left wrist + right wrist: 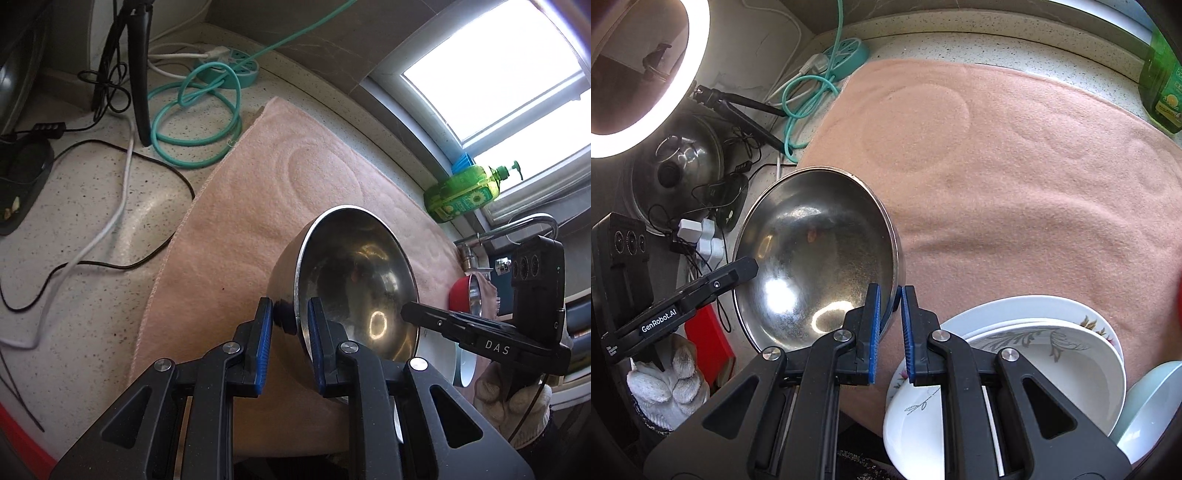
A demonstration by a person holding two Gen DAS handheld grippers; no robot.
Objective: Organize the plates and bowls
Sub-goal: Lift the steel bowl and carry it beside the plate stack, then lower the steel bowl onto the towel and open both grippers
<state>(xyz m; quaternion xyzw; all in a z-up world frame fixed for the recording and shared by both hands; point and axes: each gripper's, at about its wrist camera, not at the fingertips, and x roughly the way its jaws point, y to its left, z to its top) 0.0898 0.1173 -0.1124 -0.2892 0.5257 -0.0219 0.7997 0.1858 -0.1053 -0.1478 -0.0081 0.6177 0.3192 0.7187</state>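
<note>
A steel bowl [354, 280] is held tilted above the pink towel [258, 206], gripped from both sides. My left gripper [290, 325] is shut on its near rim, one blue pad inside, one outside. My right gripper [888, 317] is shut on the opposite rim of the same bowl [816, 258]. The right gripper's body shows at the right of the left wrist view [480, 332]; the left gripper's body shows at the left of the right wrist view [683, 306]. White patterned plates [1034, 343] are stacked on the towel [1015, 184] below the right gripper.
A pale blue bowl [1145, 402] sits beside the plates. A red bowl [463, 291] lies near the tap [517, 229]. A green soap bottle [465, 192] stands by the window. Teal hose [195, 122], cables and a power strip [232, 66] lie on the speckled counter [92, 221]. A pot lid [679, 166] is at left.
</note>
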